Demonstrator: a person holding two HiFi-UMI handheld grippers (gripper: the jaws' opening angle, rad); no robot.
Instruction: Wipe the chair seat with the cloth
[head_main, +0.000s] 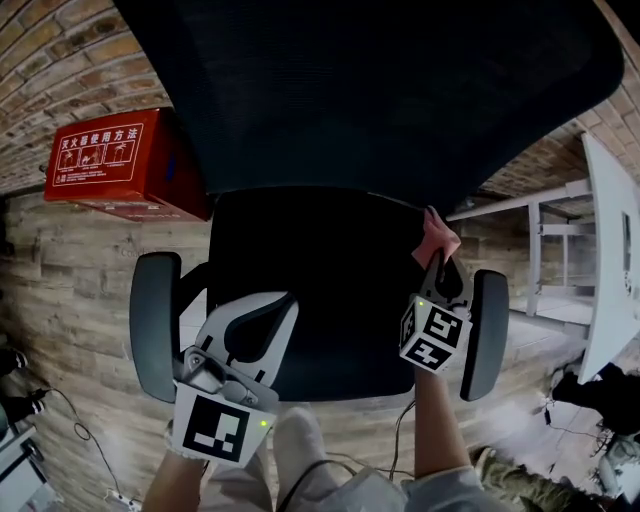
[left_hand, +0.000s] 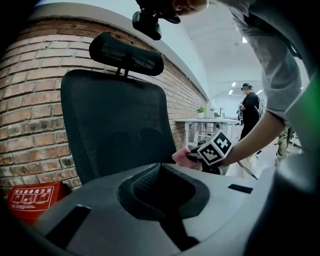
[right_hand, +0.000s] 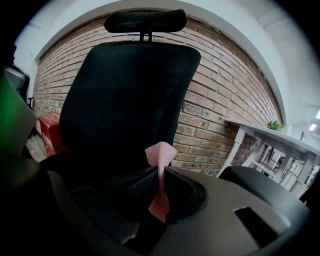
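The black office chair fills the head view, its seat (head_main: 330, 300) below the mesh backrest (head_main: 380, 90). My right gripper (head_main: 438, 262) is shut on a pink cloth (head_main: 437, 236) at the seat's back right corner, next to the right armrest (head_main: 482, 330). In the right gripper view the cloth (right_hand: 160, 154) stands pinched between the jaws in front of the backrest (right_hand: 130, 100). My left gripper (head_main: 255, 312) hangs open over the seat's front left with nothing between its jaws. The left gripper view shows the right gripper's marker cube (left_hand: 215, 147) and the cloth (left_hand: 180, 155).
A red box (head_main: 125, 160) with white print stands on the floor left of the chair by the brick wall. A white table (head_main: 610, 250) with a metal frame stands at the right. The left armrest (head_main: 155, 320) flanks the seat. A person (left_hand: 248, 112) stands far off.
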